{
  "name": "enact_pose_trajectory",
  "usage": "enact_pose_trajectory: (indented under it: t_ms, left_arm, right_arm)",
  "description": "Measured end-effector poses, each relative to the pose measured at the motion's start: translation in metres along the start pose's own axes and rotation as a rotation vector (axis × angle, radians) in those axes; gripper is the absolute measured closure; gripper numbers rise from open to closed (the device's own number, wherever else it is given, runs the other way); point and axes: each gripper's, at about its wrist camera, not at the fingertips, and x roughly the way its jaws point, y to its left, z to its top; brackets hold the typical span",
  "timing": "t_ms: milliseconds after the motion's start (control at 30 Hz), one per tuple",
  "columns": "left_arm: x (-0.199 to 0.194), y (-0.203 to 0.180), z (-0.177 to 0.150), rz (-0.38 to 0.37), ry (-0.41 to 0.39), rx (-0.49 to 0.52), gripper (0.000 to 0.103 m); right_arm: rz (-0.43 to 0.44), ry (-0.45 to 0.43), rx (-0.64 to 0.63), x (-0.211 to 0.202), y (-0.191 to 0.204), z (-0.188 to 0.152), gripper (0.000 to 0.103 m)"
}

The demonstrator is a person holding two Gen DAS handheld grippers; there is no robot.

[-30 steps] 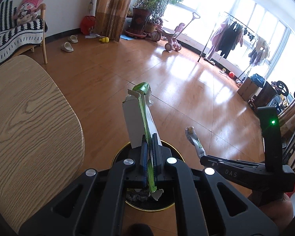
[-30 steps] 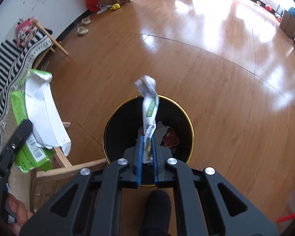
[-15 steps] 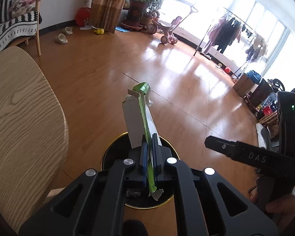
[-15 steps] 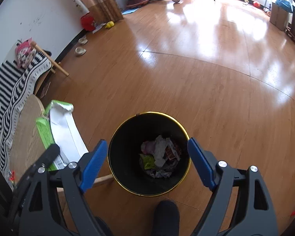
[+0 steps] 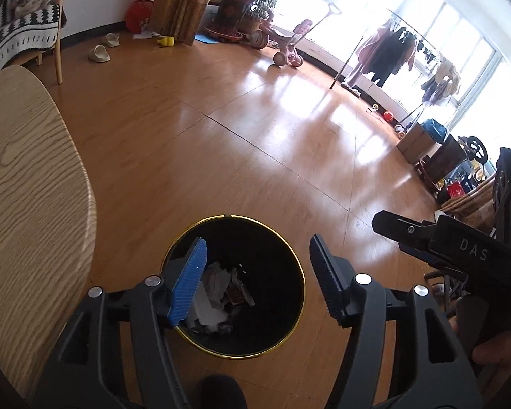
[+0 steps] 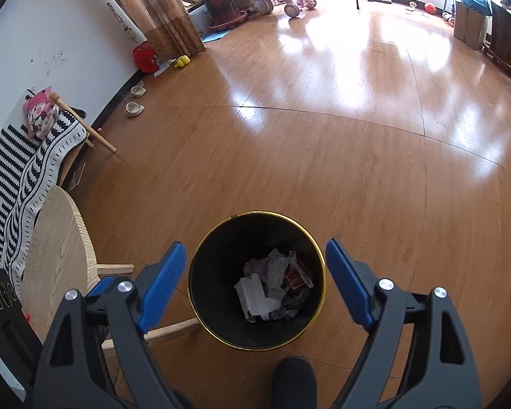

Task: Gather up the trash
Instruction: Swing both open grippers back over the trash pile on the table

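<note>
- Floor [image 6: 323, 156]: no loose trash visible near the bin.
- Bin [image 6: 221, 339]: trash [image 6: 272, 286] lies inside.
- Left gripper [image 5: 255, 272]: fingers just opened, nothing between them.
- Right gripper [image 6: 252, 283]: fingers wide, empty, above the bin.

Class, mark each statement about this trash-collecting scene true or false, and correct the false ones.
1. The left gripper is open with nothing between its fingers. True.
2. The right gripper is clamped on a wrapper. False: its jaws stand wide apart and empty, above the bin.
3. The black bin with the gold rim already holds crumpled paper and wrappers. True.
4. The bin lies tipped over on the wooden floor. False: it stands upright, its mouth facing up.
5. A round wooden table stands beside the bin. True.
6. A green and white carton is held in the left gripper. False: it holds nothing.
</note>
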Motion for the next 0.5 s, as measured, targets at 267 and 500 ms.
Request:
enact_pose_trajectory:
  t_ms: [267,500]
  left_arm:
    - [-0.055,0.030,0.004,0.119,-0.049,0.016,0.014]
    - [-0.147,0.108,0.004,0.333,-0.127,-0.023,0.013]
  right_arm:
    - [0.048,-0.033,-0.059,-0.006,0.042,0.000,0.015]
    - [0.152,-0.017,-0.201,-0.004,0.151,-0.022,0.014]
